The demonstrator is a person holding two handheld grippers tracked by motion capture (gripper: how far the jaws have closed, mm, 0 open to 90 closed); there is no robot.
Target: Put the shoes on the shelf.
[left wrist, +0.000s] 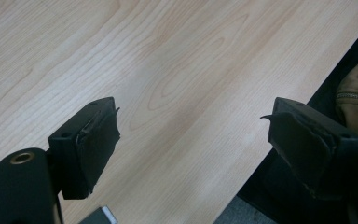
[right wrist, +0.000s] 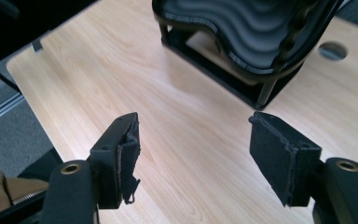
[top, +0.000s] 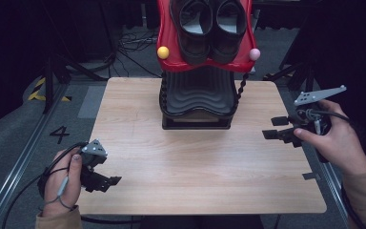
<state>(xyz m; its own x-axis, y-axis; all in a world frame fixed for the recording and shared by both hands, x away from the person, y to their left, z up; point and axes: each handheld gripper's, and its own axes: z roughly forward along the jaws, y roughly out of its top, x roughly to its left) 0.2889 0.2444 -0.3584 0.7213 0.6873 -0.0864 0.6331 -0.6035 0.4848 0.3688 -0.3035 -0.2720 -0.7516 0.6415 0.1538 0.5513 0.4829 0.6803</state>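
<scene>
A pair of black shoes [top: 210,26] sits on the red top shelf [top: 169,57] of a two-tier rack at the table's far middle. The black ribbed lower shelf [top: 198,93] holds nothing; it also shows in the right gripper view as the ribbed shelf [right wrist: 242,28]. My left gripper [top: 112,181] hovers over the near left corner, open, nothing between its jaws [left wrist: 191,144]. My right gripper [top: 274,128] is at the right edge, pointing left toward the rack, open and empty [right wrist: 193,158].
The wooden table [top: 195,162] has bare room in front of the rack. A yellow ball [top: 163,52] and a pink ball [top: 254,54] cap the red shelf's corners. A round cable hole [right wrist: 332,50] lies behind the rack. Cables and stands lie on the floor beyond.
</scene>
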